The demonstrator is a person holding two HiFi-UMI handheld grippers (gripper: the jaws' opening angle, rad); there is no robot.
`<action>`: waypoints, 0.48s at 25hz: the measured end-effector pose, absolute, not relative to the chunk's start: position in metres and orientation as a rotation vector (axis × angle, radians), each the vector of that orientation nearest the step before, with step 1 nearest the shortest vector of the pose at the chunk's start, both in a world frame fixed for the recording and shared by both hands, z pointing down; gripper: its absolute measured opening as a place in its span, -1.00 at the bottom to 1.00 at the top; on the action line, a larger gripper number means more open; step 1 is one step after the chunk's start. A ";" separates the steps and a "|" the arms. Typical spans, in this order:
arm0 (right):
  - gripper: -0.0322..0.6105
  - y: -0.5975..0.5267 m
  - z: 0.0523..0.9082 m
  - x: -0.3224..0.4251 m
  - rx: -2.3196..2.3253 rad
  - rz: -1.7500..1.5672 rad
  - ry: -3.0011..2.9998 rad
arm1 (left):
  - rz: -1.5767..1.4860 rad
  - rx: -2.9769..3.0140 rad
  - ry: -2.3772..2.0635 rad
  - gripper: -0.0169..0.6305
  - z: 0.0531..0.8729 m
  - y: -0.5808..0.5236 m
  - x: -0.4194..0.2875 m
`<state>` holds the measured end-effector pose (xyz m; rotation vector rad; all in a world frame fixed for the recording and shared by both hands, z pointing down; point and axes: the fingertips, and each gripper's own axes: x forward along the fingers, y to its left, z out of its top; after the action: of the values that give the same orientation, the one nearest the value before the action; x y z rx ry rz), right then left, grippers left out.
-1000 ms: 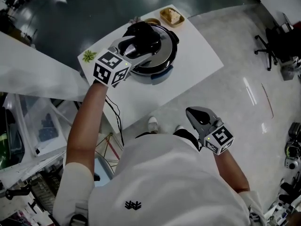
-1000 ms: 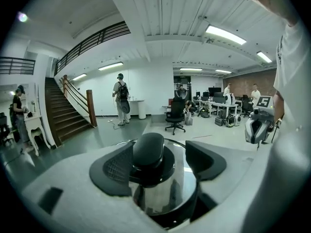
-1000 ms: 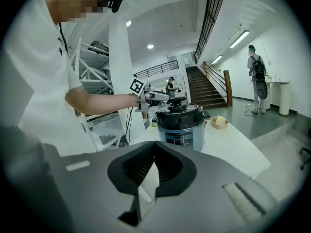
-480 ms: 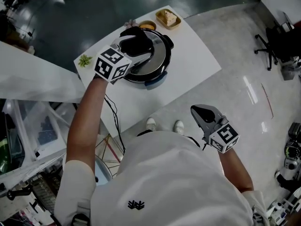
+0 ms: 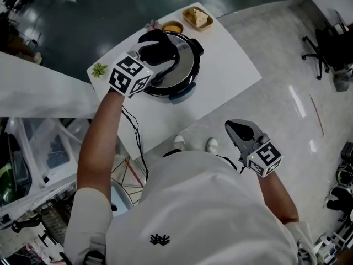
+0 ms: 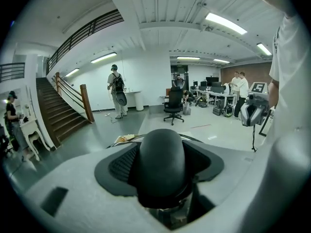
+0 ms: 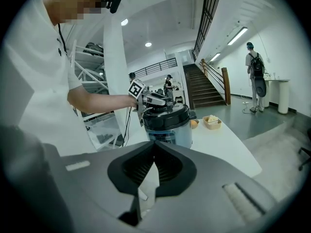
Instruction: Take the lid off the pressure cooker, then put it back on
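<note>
The lid [image 5: 186,64] sits closed on the pressure cooker [image 5: 180,90], which stands on a white table [image 5: 226,70]. The left gripper [image 5: 157,47] is on top of the cooker, its 2 jaws standing either side of the lid's black knob [image 6: 161,161] and closing on it; the pads do not clearly press it. Just beyond the cooker lie a small orange bowl [image 5: 172,27] and a tray of food [image 5: 198,17], and to the cooker's left a green sprig [image 5: 100,69]. The right gripper [image 5: 242,131] is well apart from the cooker, off the table above the grey floor [image 5: 287,65], jaws clenched together with nothing between them
</note>
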<state>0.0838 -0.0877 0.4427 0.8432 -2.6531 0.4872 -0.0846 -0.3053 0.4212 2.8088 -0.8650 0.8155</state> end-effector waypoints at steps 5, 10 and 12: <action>-0.86 -0.091 0.444 0.082 0.837 0.488 -2.660 | 0.816 2.813 -0.864 -0.03 0.422 -0.305 -0.085; -0.86 -0.093 0.442 0.085 0.841 0.484 -2.663 | 0.824 2.812 -0.869 -0.03 0.422 -0.306 -0.085; -0.86 -0.093 0.443 0.087 0.845 0.483 -2.663 | 0.826 2.811 -0.875 -0.04 0.423 -0.307 -0.084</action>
<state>0.0867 -0.0933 0.4427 0.8449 -2.6634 0.4834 -0.0844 -0.3067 0.4226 2.8115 -0.8746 0.8260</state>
